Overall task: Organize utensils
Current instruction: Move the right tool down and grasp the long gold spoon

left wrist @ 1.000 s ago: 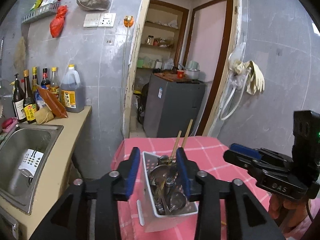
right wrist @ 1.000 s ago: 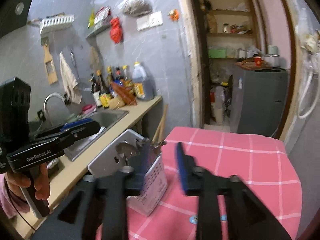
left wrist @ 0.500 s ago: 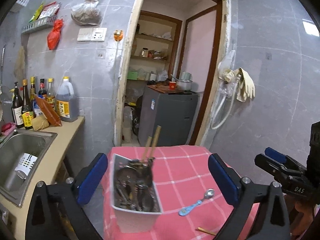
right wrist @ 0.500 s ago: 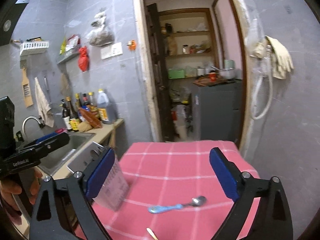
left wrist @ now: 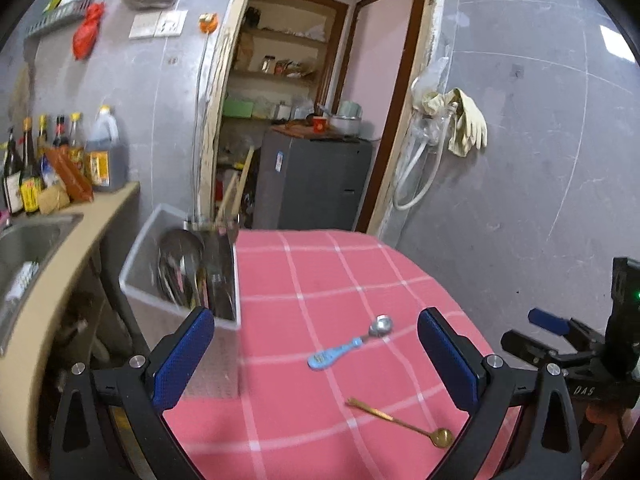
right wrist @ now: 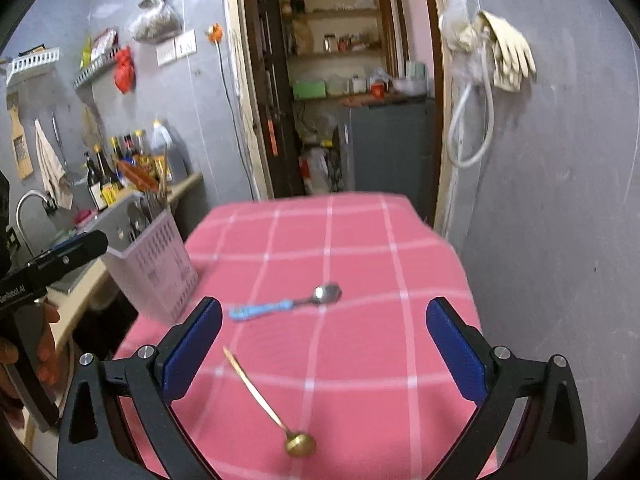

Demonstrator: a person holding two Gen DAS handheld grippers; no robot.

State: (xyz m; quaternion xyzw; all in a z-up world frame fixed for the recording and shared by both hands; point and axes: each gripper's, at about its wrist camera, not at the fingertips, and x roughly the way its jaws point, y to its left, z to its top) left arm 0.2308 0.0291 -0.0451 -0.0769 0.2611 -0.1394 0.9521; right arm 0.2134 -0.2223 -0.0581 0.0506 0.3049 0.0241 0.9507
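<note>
A white perforated utensil basket (left wrist: 144, 280) (right wrist: 154, 264) holding metal spoons and chopsticks stands at the left edge of the pink checked table (left wrist: 320, 264) (right wrist: 360, 240). A blue-handled spoon (left wrist: 348, 344) (right wrist: 280, 304) and a gold spoon (left wrist: 400, 424) (right wrist: 264, 396) lie loose on the cloth. My left gripper (left wrist: 316, 356) is open and empty, above the table's near side. My right gripper (right wrist: 324, 352) is open and empty, over the gold spoon. Each gripper shows at the edge of the other's view.
A counter with a steel sink (left wrist: 24, 240) and sauce bottles (left wrist: 60, 160) runs along the left wall. An open doorway (left wrist: 312, 120) with a grey cabinet lies beyond the table. Rubber gloves (left wrist: 464, 120) hang on the right wall.
Both grippers opened wide and pulled back from the basket. The views swung right and down, bringing the two loose spoons on the cloth into sight.
</note>
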